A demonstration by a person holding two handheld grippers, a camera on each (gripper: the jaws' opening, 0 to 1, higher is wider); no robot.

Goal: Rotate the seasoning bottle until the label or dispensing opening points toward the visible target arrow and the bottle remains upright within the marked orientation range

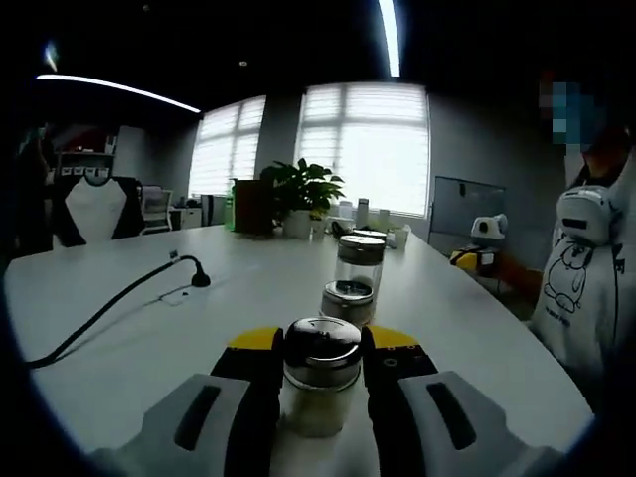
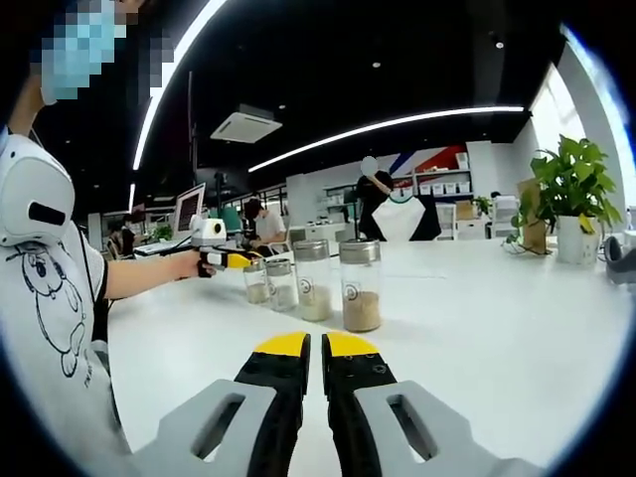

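Left gripper [image 1: 320,373] clamped on nearest seasoning bottle [image 1: 321,383], upright on white desk [image 1: 149,328], front of a four-jar row [image 2: 308,283]. Right gripper [image 2: 316,350] closed, nothing held, low over desk, well apart from jars. Potted plant [image 1: 300,194] behind, by window.

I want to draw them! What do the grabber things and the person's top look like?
Each gripper, left gripper and right gripper, has black jaws with yellow tips on pale grey bodies with dark slots. The person's white top has a cartoon animal print.
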